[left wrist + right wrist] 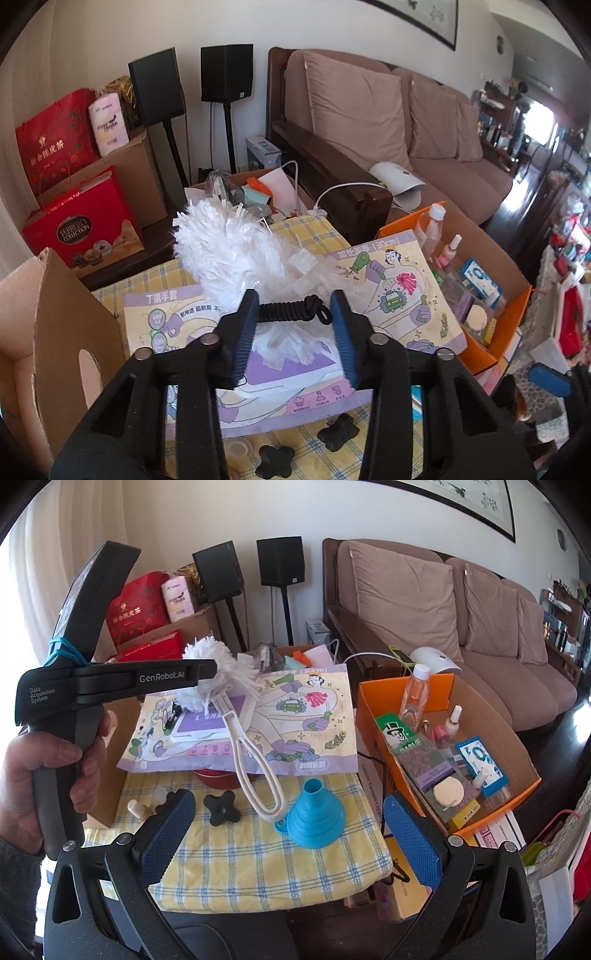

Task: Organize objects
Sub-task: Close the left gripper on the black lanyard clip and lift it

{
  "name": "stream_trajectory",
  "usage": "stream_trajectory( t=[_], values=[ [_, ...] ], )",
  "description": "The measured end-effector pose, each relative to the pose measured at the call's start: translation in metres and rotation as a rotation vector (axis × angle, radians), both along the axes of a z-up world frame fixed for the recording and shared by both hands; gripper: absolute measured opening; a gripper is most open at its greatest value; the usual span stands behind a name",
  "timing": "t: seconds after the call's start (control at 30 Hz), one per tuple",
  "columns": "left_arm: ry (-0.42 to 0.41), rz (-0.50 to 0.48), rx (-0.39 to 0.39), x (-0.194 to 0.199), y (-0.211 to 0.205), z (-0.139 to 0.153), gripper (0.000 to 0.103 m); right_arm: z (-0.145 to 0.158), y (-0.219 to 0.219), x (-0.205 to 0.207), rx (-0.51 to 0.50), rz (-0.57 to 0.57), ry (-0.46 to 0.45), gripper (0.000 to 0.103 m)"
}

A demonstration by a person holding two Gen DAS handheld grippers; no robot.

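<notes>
My left gripper (294, 299) is shut on a black coiled cord (291, 312) that spans the gap between its blue pads. The cord lies on the fluffy white head of a duster (229, 243), which rests on an illustrated glove packet (388, 288). In the right wrist view the duster's cream looped handle (255, 775) runs down off the packet (295, 716) onto the yellow checked cloth (258, 867). A hand (48, 768) holds the left gripper's handle. My right gripper (289, 795) stands open just above a blue collapsible funnel (314, 819), touching nothing.
An orange box (436, 686) of bottles and cosmetics stands right of the table. A cardboard box (66, 325) stands at the left. Black cross-shaped knobs (221, 806) and a red tin (218, 777) lie on the cloth. A sofa (498, 657) and speakers are behind.
</notes>
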State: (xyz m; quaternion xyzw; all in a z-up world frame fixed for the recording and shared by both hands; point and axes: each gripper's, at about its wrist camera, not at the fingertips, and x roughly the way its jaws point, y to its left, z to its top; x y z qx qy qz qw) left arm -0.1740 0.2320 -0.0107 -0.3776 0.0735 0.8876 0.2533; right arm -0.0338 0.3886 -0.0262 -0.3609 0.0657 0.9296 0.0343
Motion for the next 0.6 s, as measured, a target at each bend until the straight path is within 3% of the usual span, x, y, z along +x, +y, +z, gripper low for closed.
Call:
stream_trajectory(
  t=[0.17, 0.37, 0.6],
  values=[
    [-0.021, 0.006, 0.048, -0.002, -0.007, 0.002, 0.024, -0.003, 0.001, -0.001, -0.010, -0.001, -0.008, 0.103],
    [-0.091, -0.005, 0.171, -0.010, -0.024, 0.013, 0.015, -0.004, 0.001, 0.000, -0.007, -0.001, -0.006, 0.103],
    [-0.118, 0.005, 0.268, -0.018, -0.045, 0.029, 0.011, -0.005, 0.004, 0.001, -0.014, -0.007, -0.007, 0.103]
  ],
)
